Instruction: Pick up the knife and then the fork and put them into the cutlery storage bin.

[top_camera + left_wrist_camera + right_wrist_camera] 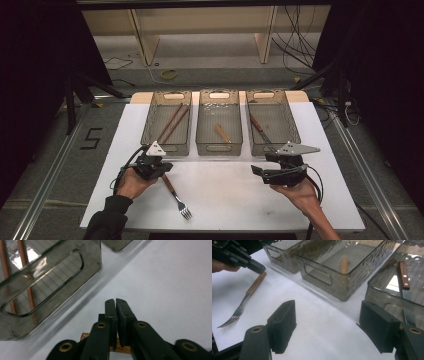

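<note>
A fork (pixel 176 196) with a wooden handle lies on the white table, tines toward the near edge. My left gripper (pixel 162 170) is low over the far end of the handle. In the left gripper view its jaws (pixel 115 300) stand together, with the wooden handle (pixel 122 348) pinched between the pads near their base. In the right gripper view the fork (pixel 242 303) lies flat, and the left gripper's tip sits on its handle end. My right gripper (pixel 257 172) hovers over the table at the right, jaws (pixel 327 312) wide apart with nothing between them.
Three clear trays stand in a row at the back. The left tray (pixel 167 147) holds brown chopsticks (pixel 172 122). A short wooden piece (pixel 222 133) lies in the middle tray (pixel 219 147). The right tray (pixel 270 148) holds a wooden-handled knife (pixel 403 275).
</note>
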Tool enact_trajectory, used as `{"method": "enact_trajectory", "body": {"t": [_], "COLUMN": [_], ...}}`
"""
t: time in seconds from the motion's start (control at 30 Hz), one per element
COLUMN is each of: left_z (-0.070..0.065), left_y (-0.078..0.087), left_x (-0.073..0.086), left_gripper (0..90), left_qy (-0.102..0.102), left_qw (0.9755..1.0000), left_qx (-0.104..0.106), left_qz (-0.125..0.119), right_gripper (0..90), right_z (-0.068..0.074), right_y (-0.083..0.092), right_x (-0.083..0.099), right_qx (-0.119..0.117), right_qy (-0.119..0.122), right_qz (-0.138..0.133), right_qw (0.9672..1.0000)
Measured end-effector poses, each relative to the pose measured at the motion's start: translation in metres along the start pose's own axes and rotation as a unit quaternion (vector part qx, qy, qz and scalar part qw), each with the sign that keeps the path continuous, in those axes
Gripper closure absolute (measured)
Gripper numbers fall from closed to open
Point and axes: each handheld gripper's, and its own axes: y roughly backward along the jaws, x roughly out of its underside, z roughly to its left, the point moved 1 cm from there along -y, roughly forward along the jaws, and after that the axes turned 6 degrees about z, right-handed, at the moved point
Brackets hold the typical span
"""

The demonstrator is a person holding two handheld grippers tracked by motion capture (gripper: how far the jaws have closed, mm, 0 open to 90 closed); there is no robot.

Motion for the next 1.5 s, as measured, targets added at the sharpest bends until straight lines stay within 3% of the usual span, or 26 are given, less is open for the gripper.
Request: {"method": "enact_trajectory", "body": {"t": [0.3,0.6,0.77,1.0,1.2,1.3,1.43,1.5], "left_z": [0.015,0.018,0.019,0.018,0.01,0.007,0.007,0.007], "left_y": [-0.01,-0.014,-0.007,0.012,0.024,0.028,0.035,0.039], "left_x": [0.005,0.008,0.017,0.041,0.055,0.055,0.053,0.051], "left_gripper": [89.0,89.0,89.0,89.0,88.9,88.4,75.7,64.5], "left_qy": [0.012,0.017,0.025,0.036,0.022,0.01,-0.006,-0.013], "left_qw": [0.9996,0.9983,0.9964,0.9931,0.9893,0.989,0.9889,0.9889], "left_qx": [0.002,0.003,0.004,0.016,0.035,0.041,0.049,0.045], "left_qz": [0.025,0.056,0.081,0.111,0.14,0.142,0.14,0.141], "right_gripper": [30.4,30.4,30.5,30.5,30.6,30.6,30.5,30.6], "right_z": [0.007,0.009,0.01,0.01,0.011,0.012,0.013,0.013], "right_y": [-0.003,-0.005,-0.004,-0.003,-0.004,-0.004,-0.004,-0.004], "right_x": [0.009,0.011,0.012,0.014,0.014,0.014,0.014,0.014], "right_qx": [-0.011,-0.014,-0.013,-0.014,-0.014,-0.013,-0.015,-0.015], "right_qy": [0.003,0.005,0.005,0.004,0.007,0.007,0.009,0.009], "right_qz": [0.009,0.013,0.017,0.02,0.02,0.023,0.022,0.022], "right_qw": [0.9999,0.9998,0.9998,0.9997,0.9997,0.9996,0.9996,0.9996]}}
